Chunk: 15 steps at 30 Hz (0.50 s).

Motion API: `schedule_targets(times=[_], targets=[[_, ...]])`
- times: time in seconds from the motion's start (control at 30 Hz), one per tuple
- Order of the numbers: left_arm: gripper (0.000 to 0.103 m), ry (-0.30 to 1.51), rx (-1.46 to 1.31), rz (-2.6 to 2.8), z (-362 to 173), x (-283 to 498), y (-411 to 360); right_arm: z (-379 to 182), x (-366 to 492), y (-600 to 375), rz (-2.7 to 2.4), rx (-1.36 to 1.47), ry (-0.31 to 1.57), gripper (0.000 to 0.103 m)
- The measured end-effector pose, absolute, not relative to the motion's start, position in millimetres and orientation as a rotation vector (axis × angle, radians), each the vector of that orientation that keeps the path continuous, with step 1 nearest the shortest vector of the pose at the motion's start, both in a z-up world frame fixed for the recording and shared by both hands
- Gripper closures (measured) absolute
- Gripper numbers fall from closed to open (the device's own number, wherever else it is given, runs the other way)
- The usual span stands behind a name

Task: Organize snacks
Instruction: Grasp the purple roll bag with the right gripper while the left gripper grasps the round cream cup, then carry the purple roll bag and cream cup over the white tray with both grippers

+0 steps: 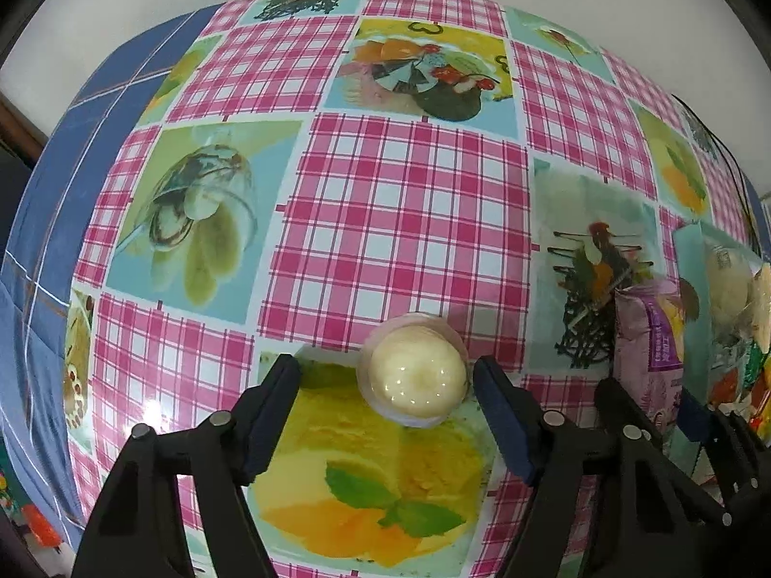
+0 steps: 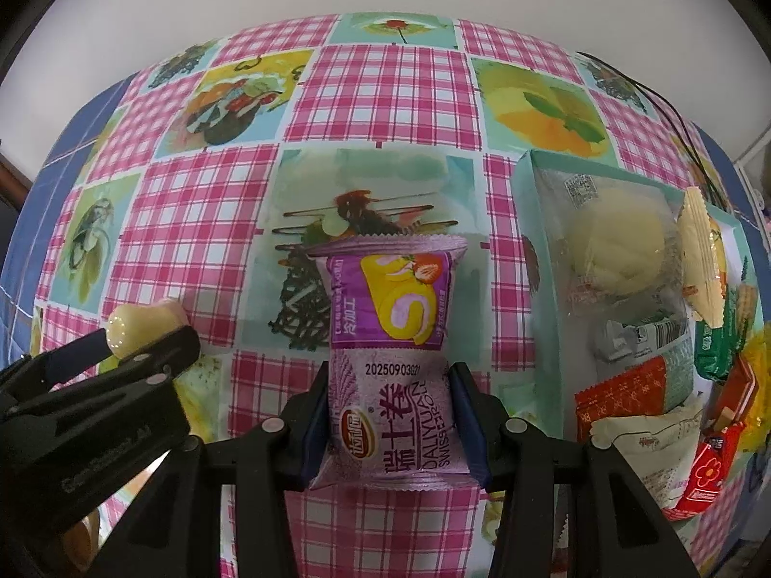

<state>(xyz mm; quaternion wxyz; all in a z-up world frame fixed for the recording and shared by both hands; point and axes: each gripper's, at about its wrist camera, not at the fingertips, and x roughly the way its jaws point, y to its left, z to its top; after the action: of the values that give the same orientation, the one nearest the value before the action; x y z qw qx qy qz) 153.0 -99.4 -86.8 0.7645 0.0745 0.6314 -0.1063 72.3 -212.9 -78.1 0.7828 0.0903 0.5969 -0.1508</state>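
Note:
A clear cup of pale yellow pudding (image 1: 414, 371) stands on the tablecloth between the fingers of my left gripper (image 1: 388, 368). Its right pad is almost at the cup, the left pad is a clear gap away, so the jaws are open. In the right wrist view my right gripper (image 2: 390, 375) is shut on the lower half of a purple Swiss roll packet (image 2: 385, 298), held above the table. That view also shows the left gripper (image 2: 139, 337) around the pudding cup (image 2: 125, 327) at the far left.
A teal open box (image 2: 530, 241) at the right holds a wrapped bun, wafers and several red and green snack packets. A black cable (image 2: 674, 120) runs along the table's back right. Blue cloth (image 1: 48, 241) covers the table's left edge.

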Motion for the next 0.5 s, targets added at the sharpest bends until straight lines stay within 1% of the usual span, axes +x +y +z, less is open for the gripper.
schedule_targets(times=[0.03, 0.1, 0.13, 0.17, 0.33, 0.37, 0.5], targets=[[0.033, 1.366, 0.179, -0.232, -87.7, 149.4, -103.4, -78.6, 70.7, -213.2, -0.326, 0.199, 1.288, 0.054], [0.042, 1.358, 0.18, -0.243, -85.3, 144.7, -108.2, -79.2, 71.8, -211.9, -0.334, 0.204, 1.295, 0.054], [0.053, 1.354, 0.18, -0.247, -84.1, 143.6, -109.9, -79.2, 71.4, -211.6, -0.334, 0.201, 1.296, 0.054], [0.056, 1.348, 0.184, -0.251, -83.0, 142.7, -111.5, -80.2, 72.3, -212.1, -0.333, 0.199, 1.297, 0.054], [0.057, 1.346, 0.177, -0.263, -81.7, 142.2, -110.2, -79.7, 72.6, -212.0, -0.333, 0.192, 1.3, 0.054], [0.061, 1.348, 0.166, -0.262, -80.8, 142.4, -108.5, -78.6, 72.3, -212.3, -0.334, 0.188, 1.301, 0.054], [0.061, 1.358, 0.124, -0.272, -78.4, 143.3, -95.9, -78.6, 71.3, -211.8, -0.332, 0.184, 1.301, 0.054]])
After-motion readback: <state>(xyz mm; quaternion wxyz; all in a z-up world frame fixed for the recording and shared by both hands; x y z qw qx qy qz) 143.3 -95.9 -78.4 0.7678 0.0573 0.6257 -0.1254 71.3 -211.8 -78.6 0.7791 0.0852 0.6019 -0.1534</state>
